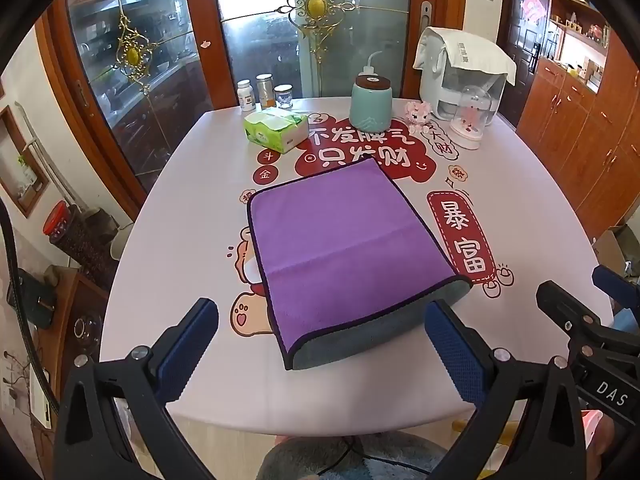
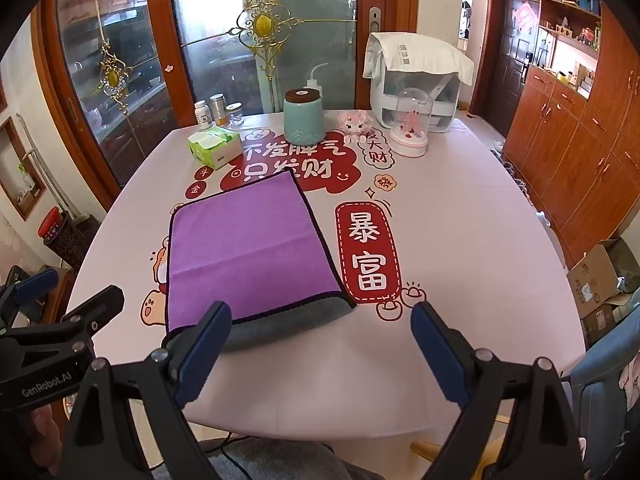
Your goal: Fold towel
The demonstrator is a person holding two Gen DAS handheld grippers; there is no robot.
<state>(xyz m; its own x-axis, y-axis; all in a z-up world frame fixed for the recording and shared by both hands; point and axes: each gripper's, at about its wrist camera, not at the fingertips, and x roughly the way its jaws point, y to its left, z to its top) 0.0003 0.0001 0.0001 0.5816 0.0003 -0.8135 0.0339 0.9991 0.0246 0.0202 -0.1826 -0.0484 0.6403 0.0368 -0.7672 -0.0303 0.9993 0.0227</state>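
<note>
Lying ahead of the released left gripper (image 1: pixel 320 344) and right gripper (image 2: pixel 320 344), the towel (image 1: pixel 340 248) (soft, light, limp) is inviting a corner pinch.

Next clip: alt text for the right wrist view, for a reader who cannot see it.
A purple towel, already folded with a grey underside showing at its near edge, lies flat on a printed table. The open right hand-held gripper hovers near that edge, holding nothing; the left hand-held gripper is at far left. A tissue pack sits behind.
</note>
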